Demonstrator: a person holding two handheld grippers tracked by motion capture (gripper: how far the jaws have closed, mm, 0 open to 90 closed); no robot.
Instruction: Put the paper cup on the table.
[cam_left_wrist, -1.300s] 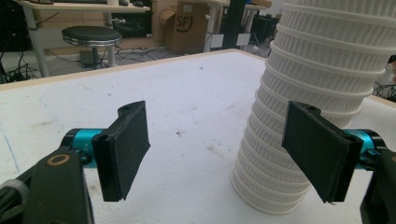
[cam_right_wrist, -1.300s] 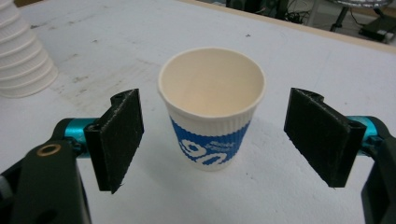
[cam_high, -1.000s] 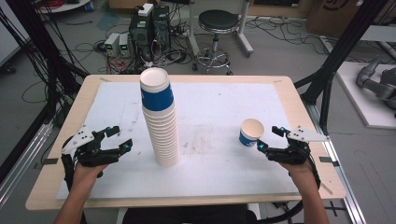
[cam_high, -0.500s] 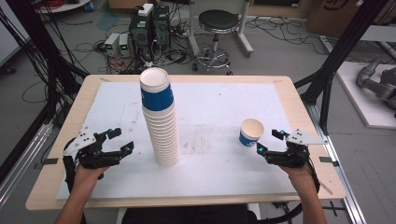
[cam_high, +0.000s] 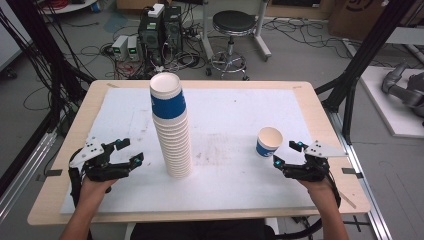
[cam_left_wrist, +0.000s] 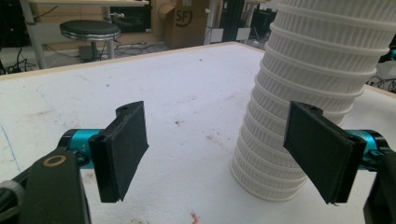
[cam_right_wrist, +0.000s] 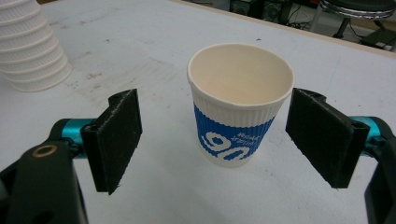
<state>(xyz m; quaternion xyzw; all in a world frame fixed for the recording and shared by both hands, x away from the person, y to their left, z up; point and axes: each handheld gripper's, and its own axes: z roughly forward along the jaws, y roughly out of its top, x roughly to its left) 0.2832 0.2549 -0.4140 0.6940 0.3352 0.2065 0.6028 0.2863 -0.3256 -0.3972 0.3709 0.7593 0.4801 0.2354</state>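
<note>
The right hand-held gripper (cam_high: 286, 154) is wide open, empty, with the little cup (cam_high: 269, 142) at its 11 o'clock. The left hand-held gripper (cam_high: 133, 151) is open and empty too, the tall cup stack (cam_high: 171, 129) at its 2 o'clock.

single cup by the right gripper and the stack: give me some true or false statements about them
1. The single cup stands upright and empty. True.
2. The right gripper is clamped on the single cup. False: its jaws stand open, clear of the cup on both sides.
3. The stack of cups lies toppled on the table. False: it stands upright.
4. The left gripper is open, holding nothing. True.
5. The single cup has a blue band. True.
</note>
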